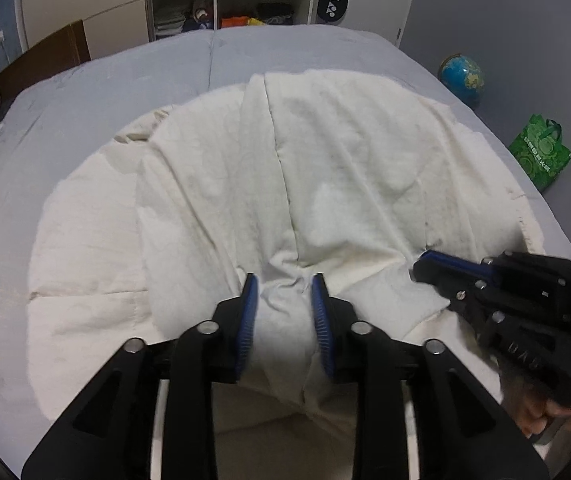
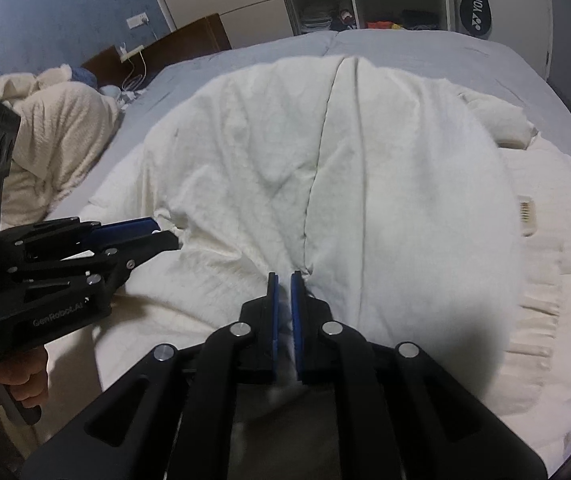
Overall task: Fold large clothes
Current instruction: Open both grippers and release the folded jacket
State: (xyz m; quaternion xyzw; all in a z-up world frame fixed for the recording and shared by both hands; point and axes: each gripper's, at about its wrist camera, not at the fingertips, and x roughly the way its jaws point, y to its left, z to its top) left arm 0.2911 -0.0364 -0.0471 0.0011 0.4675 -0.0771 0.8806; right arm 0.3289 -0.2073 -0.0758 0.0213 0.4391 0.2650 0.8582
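Quilt [image 1: 245,184], cream and padded, spread over the grey bed [image 1: 85,92], near edge bunched toward the near side of the bed. Left gripper [image 1: 284,284] clenched on a thick gather of that near edge, blue pads pressed into the bulge from both sides. Right gripper [image 2: 284,280] pinched almost closed on a thinner ridge of the same edge, just beside the left one. Top layer already doubled over, with a lower layer showing along the right side of the bed and a label [image 2: 526,216] lying there. Likely step: near edge secured in both grippers, ready to be carried toward the far edge for another fold. Next move: lift together, keep both pinches level, spread apart to tension the edge, then lay it flat and square on the far portion.
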